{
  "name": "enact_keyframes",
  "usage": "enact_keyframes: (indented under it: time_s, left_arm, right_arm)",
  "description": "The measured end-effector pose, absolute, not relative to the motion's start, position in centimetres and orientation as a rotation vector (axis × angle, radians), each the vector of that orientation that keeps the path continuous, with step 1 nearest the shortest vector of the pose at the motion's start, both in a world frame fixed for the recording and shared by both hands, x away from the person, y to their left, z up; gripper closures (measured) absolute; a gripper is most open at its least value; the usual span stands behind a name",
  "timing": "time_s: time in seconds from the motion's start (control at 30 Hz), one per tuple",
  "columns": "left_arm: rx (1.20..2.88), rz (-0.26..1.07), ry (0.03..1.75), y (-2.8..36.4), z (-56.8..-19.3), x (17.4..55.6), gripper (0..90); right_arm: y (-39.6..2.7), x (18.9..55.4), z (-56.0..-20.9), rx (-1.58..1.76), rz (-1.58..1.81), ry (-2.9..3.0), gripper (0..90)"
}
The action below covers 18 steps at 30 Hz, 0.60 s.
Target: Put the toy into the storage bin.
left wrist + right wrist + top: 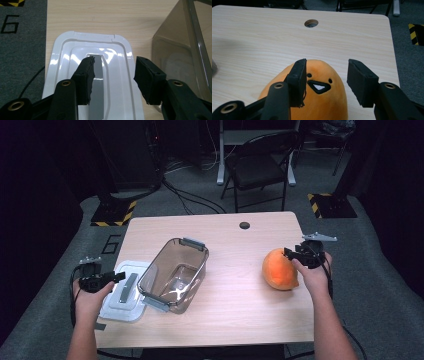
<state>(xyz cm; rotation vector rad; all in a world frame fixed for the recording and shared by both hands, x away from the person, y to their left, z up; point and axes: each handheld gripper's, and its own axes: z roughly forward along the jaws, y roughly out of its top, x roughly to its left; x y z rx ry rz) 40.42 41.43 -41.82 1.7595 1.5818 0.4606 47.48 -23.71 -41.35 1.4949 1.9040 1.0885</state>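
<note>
A light wooden table (240, 320) with rounded corners stood on grey carpet, a round cable hole (244, 225) near its far edge. A white lid (123, 292) lay flat at its left edge, perhaps overhanging it slightly. Just beside the lid sat a clear smoky container (175, 274). Well apart to the right lay an orange plush toy (280, 269).

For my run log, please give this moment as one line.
left tool: open above white lid | right tool: open above orange plush toy | clear container: empty, between them
</note>
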Motion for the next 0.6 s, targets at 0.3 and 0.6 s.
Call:
enact_keyframes:
  time_s: [0.3,0.6]
  left_arm:
    - [1.753,0.451,1.589,41.7,-42.0,40.4,49.6]
    - [1.742,0.446,1.594,42.0,-42.1,40.4,49.7]
  right_arm:
    - [-24.3,48.9,-42.2,1.499,1.059,1.946,48.5]
    - [-23.9,49.3,-42.9,1.488,1.074,2.010,44.7]
